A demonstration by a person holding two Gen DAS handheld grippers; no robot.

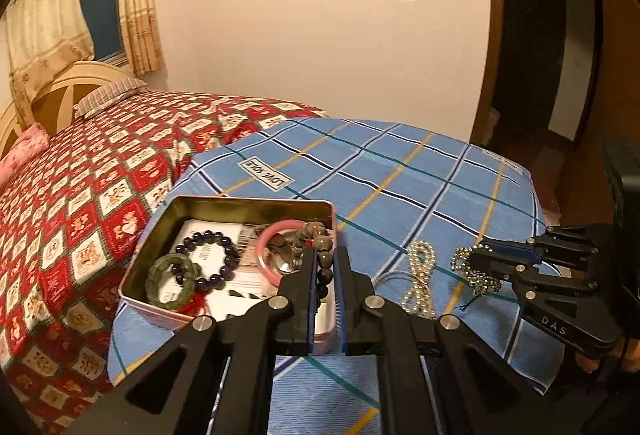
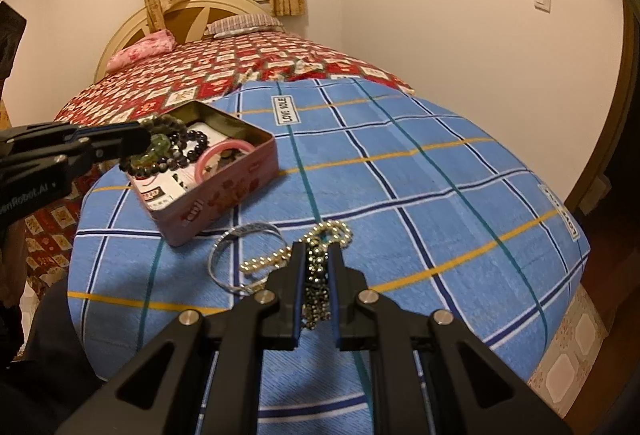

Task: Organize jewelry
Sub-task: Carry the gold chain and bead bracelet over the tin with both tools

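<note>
An open pink tin (image 1: 132, 271) (image 2: 224, 203) stands on a blue plaid cloth. Inside lie a dark purple bead bracelet (image 1: 208, 259), a green jade bangle (image 1: 170, 281) and a pink bangle (image 1: 266, 255). My left gripper (image 1: 324, 259) (image 2: 140, 139) is shut on a brown bead bracelet (image 1: 320, 243) (image 2: 168, 127) and holds it over the tin. My right gripper (image 2: 318, 255) (image 1: 476, 259) is shut on a gold bead chain (image 2: 320, 287) (image 1: 480, 277), right of the tin. A pearl strand (image 1: 420, 279) (image 2: 264, 261) and a silver bangle (image 2: 224, 247) lie on the cloth.
The blue plaid cloth (image 1: 400, 179) (image 2: 420, 175) covers a raised round surface beside a bed with a red patterned quilt (image 1: 80, 195) (image 2: 240, 67). A dark doorway (image 1: 540, 55) lies to the right. Wall and curtains stand behind.
</note>
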